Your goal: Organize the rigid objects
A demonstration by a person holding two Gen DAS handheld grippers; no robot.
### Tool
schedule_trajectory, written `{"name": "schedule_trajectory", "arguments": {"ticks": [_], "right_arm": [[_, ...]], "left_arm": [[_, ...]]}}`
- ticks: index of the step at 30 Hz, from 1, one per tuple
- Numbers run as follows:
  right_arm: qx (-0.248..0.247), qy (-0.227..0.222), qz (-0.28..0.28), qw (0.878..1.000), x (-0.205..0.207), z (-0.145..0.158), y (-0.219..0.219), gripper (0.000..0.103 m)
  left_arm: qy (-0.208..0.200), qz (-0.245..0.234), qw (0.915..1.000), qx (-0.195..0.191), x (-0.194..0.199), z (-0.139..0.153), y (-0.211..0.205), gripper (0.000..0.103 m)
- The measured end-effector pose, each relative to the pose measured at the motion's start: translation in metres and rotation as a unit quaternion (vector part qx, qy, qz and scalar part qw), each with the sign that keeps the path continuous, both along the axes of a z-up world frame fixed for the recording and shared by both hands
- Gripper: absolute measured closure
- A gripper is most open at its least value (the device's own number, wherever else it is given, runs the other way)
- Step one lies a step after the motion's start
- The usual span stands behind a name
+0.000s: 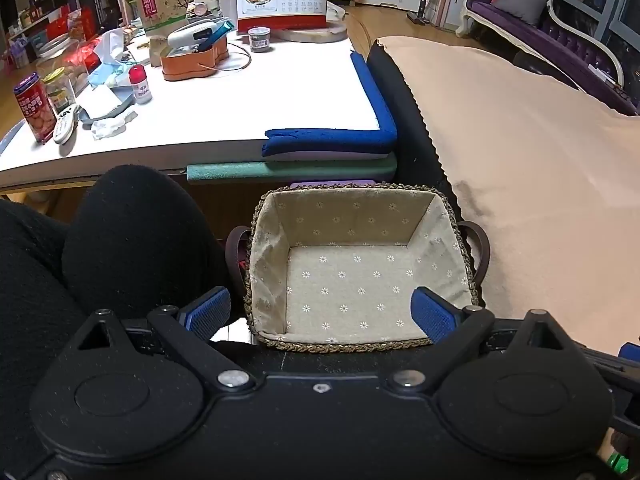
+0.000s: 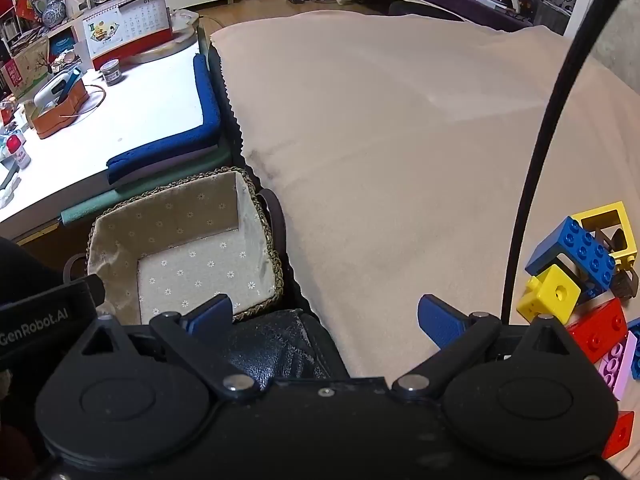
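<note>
A woven basket [image 1: 444,216] with a flowered cloth lining stands empty just ahead of my left gripper [image 1: 322,314], whose blue pads are spread wide with nothing between them. The same basket [image 2: 256,200] shows at the lower left of the right wrist view. My right gripper [image 2: 326,318] is open over the edge of a beige cloth [image 2: 400,140], holding nothing. At the far right lies a pile of toy blocks: a blue one [image 2: 576,252], a yellow cube [image 2: 554,294], a yellow frame [image 2: 608,220], a red one [image 2: 596,330] and a pink one [image 2: 618,364].
A white table [image 1: 248,96] with blue and green foam edge guards [image 1: 336,142] stands behind the basket, crowded with jars, a can, a calendar and an orange box. A person's black-clad knee [image 1: 136,232] is left of the basket. A black cable [image 2: 540,160] hangs at the right.
</note>
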State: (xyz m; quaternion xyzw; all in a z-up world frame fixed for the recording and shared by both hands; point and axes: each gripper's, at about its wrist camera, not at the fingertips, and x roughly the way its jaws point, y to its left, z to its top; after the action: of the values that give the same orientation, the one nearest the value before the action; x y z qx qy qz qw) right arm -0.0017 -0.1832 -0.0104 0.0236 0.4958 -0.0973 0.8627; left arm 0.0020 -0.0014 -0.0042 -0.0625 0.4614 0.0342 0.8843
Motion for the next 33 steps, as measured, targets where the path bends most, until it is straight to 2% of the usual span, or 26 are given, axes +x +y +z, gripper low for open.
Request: {"name": "schedule_trajectory", "arguments": {"ticks": [33], "right_arm": [[-0.005, 0.005, 0.01, 1.0, 0.0003, -0.0045, 0.0016, 0.003]], "left_arm": [[0.002, -0.002, 1.0, 0.001, -0.0012, -0.0003, 0.0001, 0.009]]}}
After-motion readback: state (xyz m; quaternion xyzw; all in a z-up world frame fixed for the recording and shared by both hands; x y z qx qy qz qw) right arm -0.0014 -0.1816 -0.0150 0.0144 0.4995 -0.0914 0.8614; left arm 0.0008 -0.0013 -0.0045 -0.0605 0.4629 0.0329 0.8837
